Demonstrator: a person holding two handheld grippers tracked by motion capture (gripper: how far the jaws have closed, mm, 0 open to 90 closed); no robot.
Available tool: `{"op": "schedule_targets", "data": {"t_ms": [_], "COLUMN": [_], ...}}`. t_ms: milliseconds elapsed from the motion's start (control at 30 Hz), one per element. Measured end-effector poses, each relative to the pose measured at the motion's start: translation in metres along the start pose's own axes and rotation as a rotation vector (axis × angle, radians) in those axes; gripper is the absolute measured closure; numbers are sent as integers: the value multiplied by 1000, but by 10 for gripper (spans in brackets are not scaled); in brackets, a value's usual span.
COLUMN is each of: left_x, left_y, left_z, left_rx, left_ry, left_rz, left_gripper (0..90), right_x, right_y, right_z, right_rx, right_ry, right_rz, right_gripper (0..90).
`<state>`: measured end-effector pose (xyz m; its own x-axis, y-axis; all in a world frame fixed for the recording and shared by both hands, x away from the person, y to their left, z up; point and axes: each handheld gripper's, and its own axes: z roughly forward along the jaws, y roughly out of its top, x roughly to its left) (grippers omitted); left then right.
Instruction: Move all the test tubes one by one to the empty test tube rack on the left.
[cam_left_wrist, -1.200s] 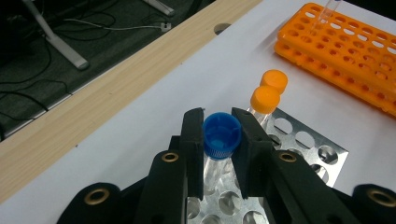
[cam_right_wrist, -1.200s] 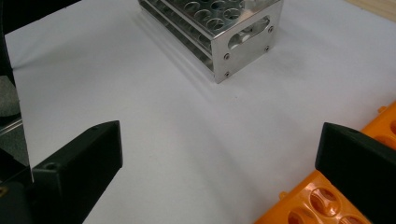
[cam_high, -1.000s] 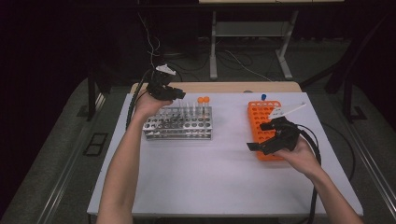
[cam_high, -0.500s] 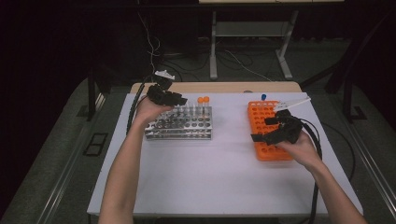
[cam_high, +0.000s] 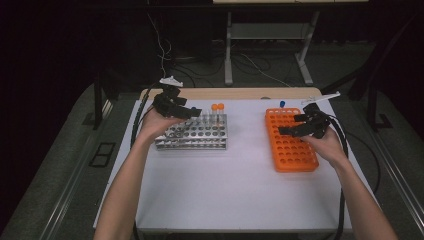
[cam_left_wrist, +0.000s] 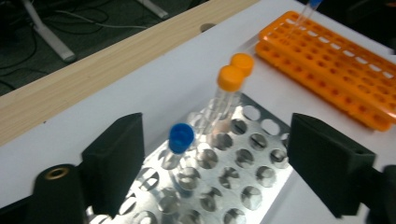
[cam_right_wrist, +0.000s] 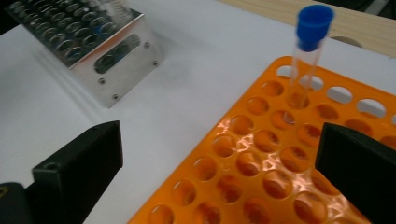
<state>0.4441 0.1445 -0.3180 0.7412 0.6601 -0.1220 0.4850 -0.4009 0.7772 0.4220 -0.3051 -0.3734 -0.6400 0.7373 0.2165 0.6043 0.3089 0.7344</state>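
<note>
With its jaws just opened and standing apart around the blue-capped tube, the left gripper has that tube seated in the metal rack, near two orange-capped tubes. The right gripper, jaws wide and empty, hovers over the orange rack, where another blue-capped tube waits, apparently next.

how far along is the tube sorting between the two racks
Done: one blue-capped tube and two orange-capped tubes stand in the metal rack. In hand: nothing; the left gripper has just been opening around that blue tube, pads clear of it. Left: the right gripper, open, faces another blue-capped tube in the orange rack.
</note>
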Motion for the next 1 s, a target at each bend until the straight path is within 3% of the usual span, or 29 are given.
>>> {"op": "schedule_targets", "data": {"t_ms": [167, 233, 700, 1000], "left_x": [-12, -17, -56, -65], "left_y": [-7, -10, -33, -42], "left_z": [-8, -10, -25, -22], "left_rx": [-7, 0, 9, 18], "left_ry": [-4, -13, -75, -86], "left_rz": [2, 1, 65, 75], "left_gripper": [50, 0, 0, 0], "right_x": [-13, -17, -36, -37], "right_y": [2, 4, 5, 9], "right_z": [9, 12, 43, 58], "right_rx": [11, 7, -21, -21], "right_ry": [-45, -55, -138, -192], "right_rz": [8, 5, 49, 24], "right_gripper": [3, 76, 371, 559]}}
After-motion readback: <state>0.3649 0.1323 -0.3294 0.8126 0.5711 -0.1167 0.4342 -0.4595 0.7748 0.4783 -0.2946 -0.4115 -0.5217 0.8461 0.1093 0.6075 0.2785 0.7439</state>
